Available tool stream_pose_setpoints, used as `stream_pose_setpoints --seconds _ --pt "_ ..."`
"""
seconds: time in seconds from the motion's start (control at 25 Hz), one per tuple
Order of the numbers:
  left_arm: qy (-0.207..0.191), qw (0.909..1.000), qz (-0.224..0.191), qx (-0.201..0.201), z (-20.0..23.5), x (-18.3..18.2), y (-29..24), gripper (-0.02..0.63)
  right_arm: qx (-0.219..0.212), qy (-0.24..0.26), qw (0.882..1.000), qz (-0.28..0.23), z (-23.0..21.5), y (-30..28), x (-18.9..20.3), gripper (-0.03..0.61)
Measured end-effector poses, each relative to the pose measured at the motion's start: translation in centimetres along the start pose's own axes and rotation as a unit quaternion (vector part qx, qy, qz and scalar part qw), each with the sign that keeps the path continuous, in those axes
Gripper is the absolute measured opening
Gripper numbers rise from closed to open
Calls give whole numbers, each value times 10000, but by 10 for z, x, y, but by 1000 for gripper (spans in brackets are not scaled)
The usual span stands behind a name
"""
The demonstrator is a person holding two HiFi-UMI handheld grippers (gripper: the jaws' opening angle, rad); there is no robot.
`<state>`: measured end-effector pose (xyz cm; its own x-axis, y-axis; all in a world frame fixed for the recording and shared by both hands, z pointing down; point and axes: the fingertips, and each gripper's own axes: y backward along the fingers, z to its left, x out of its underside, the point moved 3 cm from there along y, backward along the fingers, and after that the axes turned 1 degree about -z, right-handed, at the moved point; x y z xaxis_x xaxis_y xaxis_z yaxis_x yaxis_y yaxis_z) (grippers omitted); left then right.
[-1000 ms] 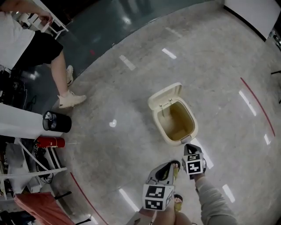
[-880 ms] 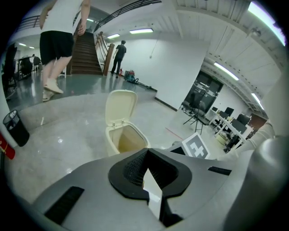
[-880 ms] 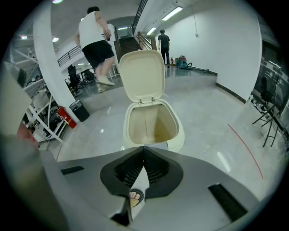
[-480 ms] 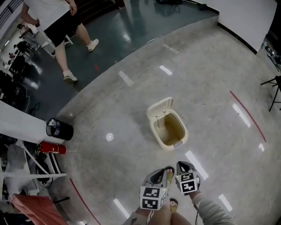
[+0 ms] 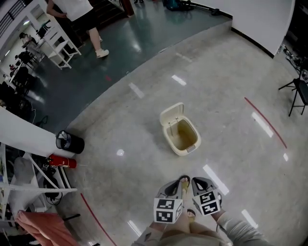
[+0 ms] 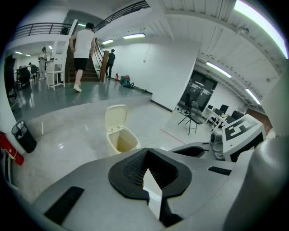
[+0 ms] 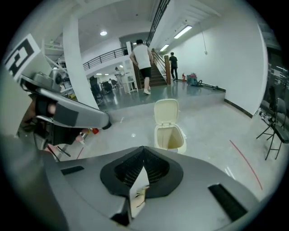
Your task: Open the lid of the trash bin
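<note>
A cream trash bin (image 5: pixel 183 136) stands on the speckled floor with its lid (image 5: pixel 171 114) tipped up and back, so the inside shows. Both grippers are held low, well short of the bin and touching nothing. My left gripper (image 5: pixel 179 182) and right gripper (image 5: pixel 198 182) sit side by side, each with its jaws closed together and nothing between them. In the left gripper view the bin (image 6: pixel 119 135) lies beyond the left gripper (image 6: pixel 146 152). The right gripper view shows the bin (image 7: pixel 169 131) straight ahead of the right gripper (image 7: pixel 143 150).
A black waste basket (image 5: pixel 70 142) and a red fire extinguisher (image 5: pixel 61 161) sit at the left by a white rack. A red line (image 5: pixel 264 122) crosses the floor at the right, near a tripod stand (image 5: pixel 292 93). A person (image 5: pixel 77 12) walks at the far back.
The bin has shrunk and drifted further off as the view pulled back. Both grippers drew away from it. The person at the back walked further away.
</note>
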<state>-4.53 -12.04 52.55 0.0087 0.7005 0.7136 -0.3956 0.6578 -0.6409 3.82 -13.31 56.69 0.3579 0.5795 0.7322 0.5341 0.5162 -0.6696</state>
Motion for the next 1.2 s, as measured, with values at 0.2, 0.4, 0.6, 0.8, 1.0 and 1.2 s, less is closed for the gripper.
stream_pose_setpoints --seconds 0.2,0.4,0.6,0.8,1.0,1.2 --pt "-125 9996 -118 206 -31 -6 37 5 -133 105 9986 -508 27 67 -21 0" --pt "-134 9990 -268 330 -58 -10 71 5 -296 31 9961 -836 42 125 -33 0" --pt "-266 9977 -490 397 -79 -18 101 5 -290 -113 9922 -1205 50 170 -49 0" --pt "-518 9951 -696 482 -99 -22 124 5 -319 -157 9866 -1593 59 205 -61 0" --pt "-576 9938 -806 498 -104 -18 143 5 -353 -75 9824 -1831 71 222 -62 0" --pt "-567 9930 -923 476 -109 -16 150 5 -337 -23 9812 -1898 71 229 -57 -1"
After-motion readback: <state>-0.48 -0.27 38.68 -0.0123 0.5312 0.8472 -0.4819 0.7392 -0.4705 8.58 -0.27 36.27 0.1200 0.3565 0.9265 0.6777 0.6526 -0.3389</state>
